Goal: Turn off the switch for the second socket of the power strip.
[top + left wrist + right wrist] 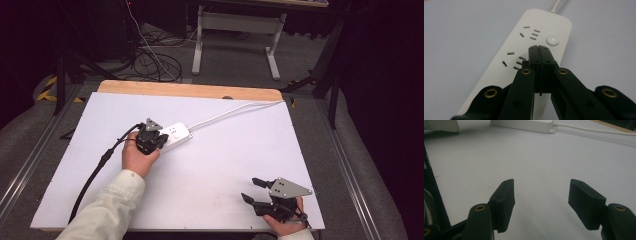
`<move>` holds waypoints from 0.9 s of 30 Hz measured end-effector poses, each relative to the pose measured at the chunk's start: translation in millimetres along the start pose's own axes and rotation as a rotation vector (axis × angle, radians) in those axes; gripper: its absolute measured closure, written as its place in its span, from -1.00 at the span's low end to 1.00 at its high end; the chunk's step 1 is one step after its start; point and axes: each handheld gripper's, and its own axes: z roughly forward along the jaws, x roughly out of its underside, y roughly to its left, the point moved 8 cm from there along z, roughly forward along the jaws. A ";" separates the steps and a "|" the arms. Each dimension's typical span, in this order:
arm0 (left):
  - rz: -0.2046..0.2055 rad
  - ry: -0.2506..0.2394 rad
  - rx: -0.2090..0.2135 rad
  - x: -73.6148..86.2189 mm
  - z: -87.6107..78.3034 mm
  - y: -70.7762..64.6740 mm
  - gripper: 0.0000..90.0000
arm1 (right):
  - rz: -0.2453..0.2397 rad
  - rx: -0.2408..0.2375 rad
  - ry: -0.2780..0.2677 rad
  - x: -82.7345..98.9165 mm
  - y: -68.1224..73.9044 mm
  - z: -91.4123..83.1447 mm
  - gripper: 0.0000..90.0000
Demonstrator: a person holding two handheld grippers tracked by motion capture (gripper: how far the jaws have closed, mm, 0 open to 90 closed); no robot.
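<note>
Over on the left, the left hand (136, 159) holds the left gripper (150, 140) at about nine o'clock from the table's middle, and its black cable (95, 172) trails back toward seven o'clock; the jaws are pressed tight together with nothing between them – the left gripper view shows the left gripper (539, 48) with its tips meeting over the top face of the white power strip (524, 57), just below the round white button (552, 40), though whether they touch the strip I cannot tell. The power strip (176, 135) lies on the white table (225, 160) just at three o'clock of that gripper, angled up toward two o'clock; its white cord (235, 112) runs on toward the far right corner, by the wooden edge (190, 90). Across to the right now – the right gripper (254, 191) sits low at five o'clock, held by the right hand (286, 224); its jaws are spread wide and empty, hovering above bare tabletop in the right gripper view (540, 202), well apart from the strip (524, 125) far ahead at twelve o'clock.
</note>
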 end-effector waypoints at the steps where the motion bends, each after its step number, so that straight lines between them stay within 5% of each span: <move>1: 0.002 0.000 0.001 0.2 0.4 -0.2 1.00 | 0.000 0.000 0.000 0.0 0.0 0.0 -0.15; 27: 0.000 0.025 -0.024 2.0 0.9 -0.5 1.00 | -0.002 -0.001 0.005 0.9 0.0 -0.1 -0.14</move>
